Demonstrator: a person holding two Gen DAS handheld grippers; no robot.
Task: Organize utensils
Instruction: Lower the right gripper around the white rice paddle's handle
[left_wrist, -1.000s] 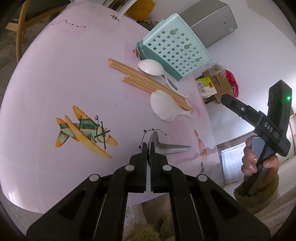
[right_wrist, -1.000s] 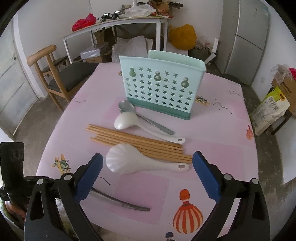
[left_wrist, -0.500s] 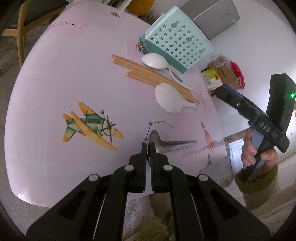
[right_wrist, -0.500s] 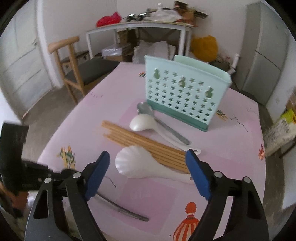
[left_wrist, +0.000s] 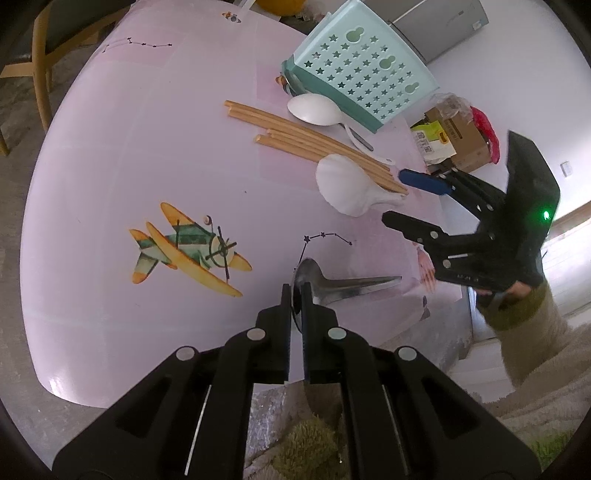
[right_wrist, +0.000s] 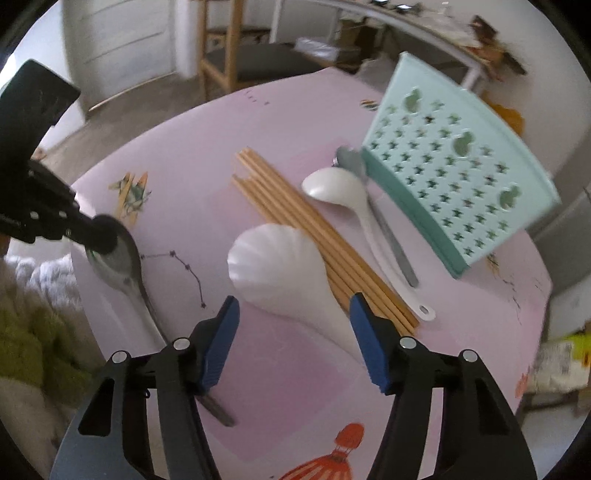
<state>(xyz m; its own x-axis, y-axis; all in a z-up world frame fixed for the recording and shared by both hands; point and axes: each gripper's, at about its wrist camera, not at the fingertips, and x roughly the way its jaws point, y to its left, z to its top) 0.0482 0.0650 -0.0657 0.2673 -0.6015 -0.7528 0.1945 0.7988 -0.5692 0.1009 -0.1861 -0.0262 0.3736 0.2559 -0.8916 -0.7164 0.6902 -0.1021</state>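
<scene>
A large metal spoon (left_wrist: 351, 284) lies near the front edge of the pink table (left_wrist: 147, 147). My left gripper (left_wrist: 295, 291) is shut on the rim of its bowl, and the same grip shows on the metal spoon (right_wrist: 118, 258) in the right wrist view. A white shell-shaped scoop (right_wrist: 280, 266) lies beside several wooden chopsticks (right_wrist: 295, 218). My right gripper (right_wrist: 293, 301) hangs over the scoop's tapering handle. Its jaws are closing with the handle between the blue pads (right_wrist: 225, 332), which stand clear of it. A mint-green utensil holder (right_wrist: 454, 184) stands at the back.
A white soup spoon (right_wrist: 332, 184) and a small steel spoon (right_wrist: 351, 160) lie against the holder's base. A wooden chair (right_wrist: 229, 48) stands beyond the table. A cardboard box (left_wrist: 461, 136) sits on the floor to the right. The table's near edge runs just under both grippers.
My right gripper has dropped toward the table, rolled, and narrowed its jaws around the shell scoop's handle. The left gripper stays shut on the metal spoon in the same spot.
</scene>
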